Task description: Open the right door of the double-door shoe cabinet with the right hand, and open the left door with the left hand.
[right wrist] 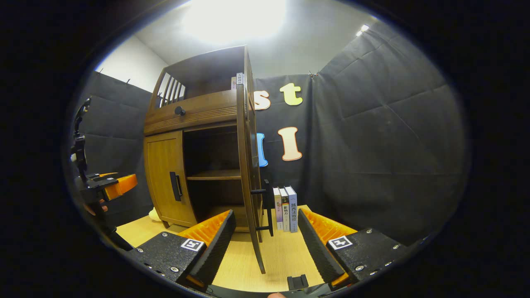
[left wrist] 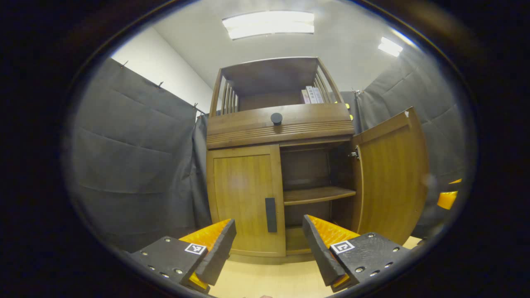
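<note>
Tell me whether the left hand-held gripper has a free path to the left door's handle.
Probably yes: the left hand-held gripper is open and aimed at the black handle on the closed left door, nothing between.

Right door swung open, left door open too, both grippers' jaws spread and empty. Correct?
Not quite: the left door is closed, flush with the cabinet, in the left gripper view. The right door is open; the left gripper and right gripper are empty, jaws spread.

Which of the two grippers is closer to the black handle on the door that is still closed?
Left, I'd judge. The left gripper faces the closed door's handle, fingers open just below it. The right gripper sits by the open right door, farther off.
</note>
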Demonstrator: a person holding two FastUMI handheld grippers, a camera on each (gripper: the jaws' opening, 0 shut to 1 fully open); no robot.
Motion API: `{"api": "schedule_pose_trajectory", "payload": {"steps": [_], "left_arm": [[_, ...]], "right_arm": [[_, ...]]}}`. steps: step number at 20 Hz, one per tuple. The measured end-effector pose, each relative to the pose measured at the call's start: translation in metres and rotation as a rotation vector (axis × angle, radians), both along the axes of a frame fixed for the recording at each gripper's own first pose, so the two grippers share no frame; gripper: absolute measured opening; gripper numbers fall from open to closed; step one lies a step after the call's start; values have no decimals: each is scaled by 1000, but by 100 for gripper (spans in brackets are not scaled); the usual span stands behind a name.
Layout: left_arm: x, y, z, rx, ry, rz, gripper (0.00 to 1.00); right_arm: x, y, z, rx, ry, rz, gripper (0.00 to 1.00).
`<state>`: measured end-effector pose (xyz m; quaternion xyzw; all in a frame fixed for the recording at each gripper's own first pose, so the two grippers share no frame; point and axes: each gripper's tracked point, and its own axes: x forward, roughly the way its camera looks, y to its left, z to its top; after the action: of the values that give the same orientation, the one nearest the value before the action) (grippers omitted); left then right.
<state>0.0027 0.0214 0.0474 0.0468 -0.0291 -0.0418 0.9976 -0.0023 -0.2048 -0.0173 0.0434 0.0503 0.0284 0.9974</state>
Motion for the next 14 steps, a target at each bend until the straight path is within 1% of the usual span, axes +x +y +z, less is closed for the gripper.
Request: {"api": "schedule_pose_trajectory", "payload": {"steps": [1, 2, 4, 7, 8, 9, 14], "left_arm": [[3, 0, 0, -6, 0, -5, 99], [6, -2, 0, -16, 1, -13, 92], [12, -5, -2, -28, 6, -33, 92], [27, -8, -7, -35, 18, -68, 93], [31, -8, -8, -40, 24, -80, 93], [35, -9, -9, -43, 32, -89, 93], [46, -14, -22, -64, 59, -126, 93]], "right_arm": [[-2, 5, 2, -1, -3, -1, 91], [-4, 9, 5, -8, -8, -7, 91], [-8, 20, 10, -22, -19, -19, 93], [-12, 39, 19, -18, -32, -33, 93], [-14, 42, 21, -21, -35, -42, 91], [-16, 45, 22, -26, -37, -50, 93], [-10, 63, 17, -31, -23, -88, 93]]}}
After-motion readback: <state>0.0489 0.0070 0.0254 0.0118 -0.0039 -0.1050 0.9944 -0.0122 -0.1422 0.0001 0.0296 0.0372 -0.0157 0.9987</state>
